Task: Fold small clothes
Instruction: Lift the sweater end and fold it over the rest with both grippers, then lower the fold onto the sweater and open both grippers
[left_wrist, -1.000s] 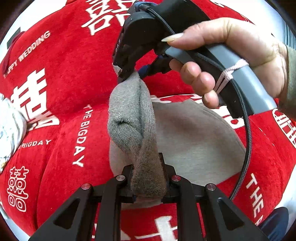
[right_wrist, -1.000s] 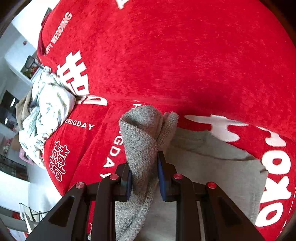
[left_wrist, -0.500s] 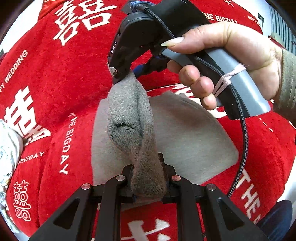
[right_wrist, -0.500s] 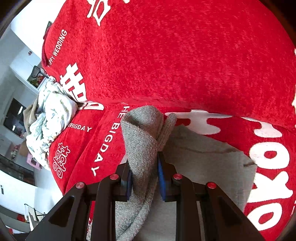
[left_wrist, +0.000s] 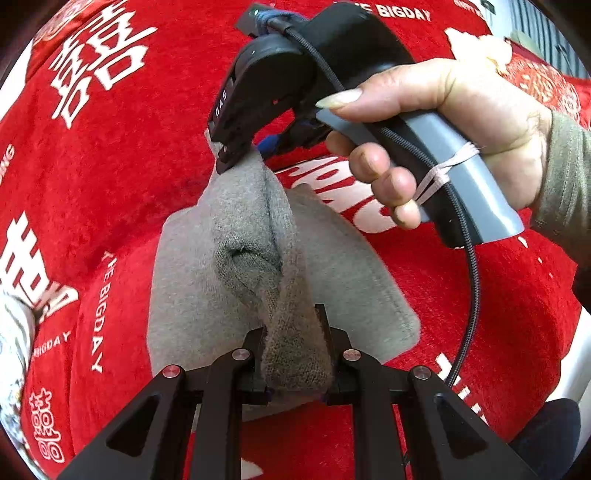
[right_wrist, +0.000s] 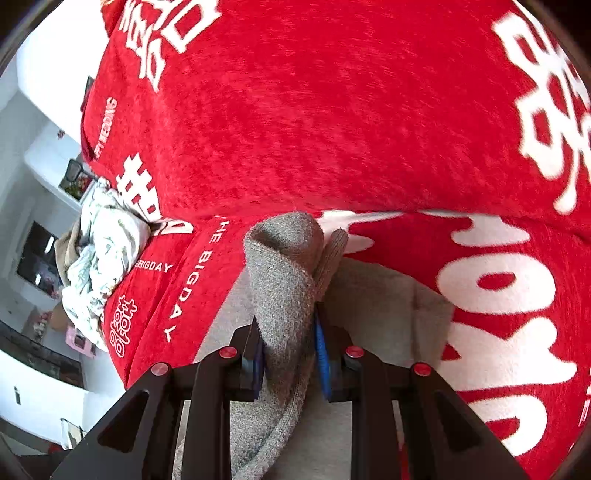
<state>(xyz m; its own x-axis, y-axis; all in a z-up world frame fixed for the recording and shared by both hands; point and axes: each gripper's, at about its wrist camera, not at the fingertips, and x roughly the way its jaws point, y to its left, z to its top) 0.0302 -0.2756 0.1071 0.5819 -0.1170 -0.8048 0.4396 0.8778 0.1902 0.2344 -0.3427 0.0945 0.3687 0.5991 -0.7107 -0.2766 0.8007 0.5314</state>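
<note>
A grey knitted garment is being held up over a red plush cover, which is printed with white characters and the words "THE BIGDAY". One bunched end of it is being pinched narrowly in the left gripper; the other end is being clamped in the right gripper, whose blue pads are being pressed against the fabric from both sides. In the left wrist view the right gripper is being gripped by a hand in an olive sleeve, with a black cable running along its grey handle. The lower part of the garment is being left spread flat on the cover beneath the raised fold.

At the far edge of the cover, a crumpled pale patterned cloth is being kept in a heap, well apart from the garment. Beyond that edge, white walls, a dark screen and shelves are being shown, blurred and too small to be told further.
</note>
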